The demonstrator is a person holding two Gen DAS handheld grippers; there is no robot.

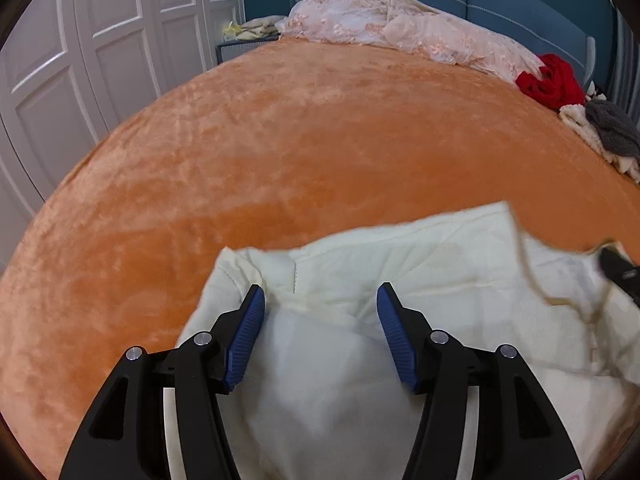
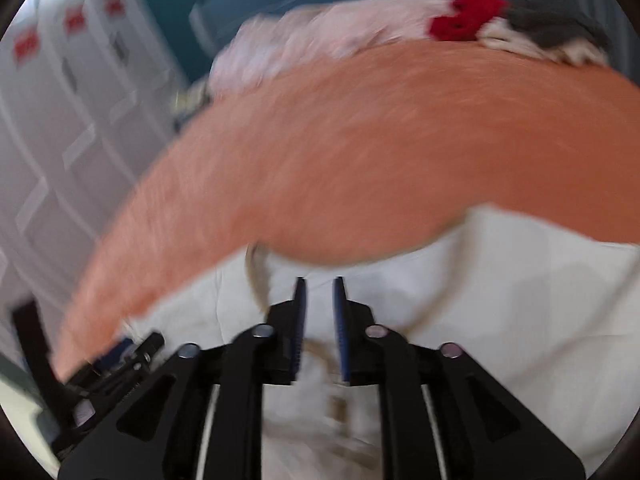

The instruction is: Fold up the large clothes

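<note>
- So your left gripper [image 1: 321,300] has its blue pads spread wide, hovering over the cream garment [image 1: 420,280] with nothing between them.
- Your right gripper [image 2: 319,292] view is blurry; pads sit nearly together with a narrow gap, can't tell if they pinch cloth.
- That garment lies rumpled on the near edge of the orange blanket [image 1: 280,140].

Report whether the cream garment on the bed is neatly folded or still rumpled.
Still rumpled: the cream garment lies bunched on the orange blanket, with uneven edges and creases. The left gripper hangs open above it.
</note>
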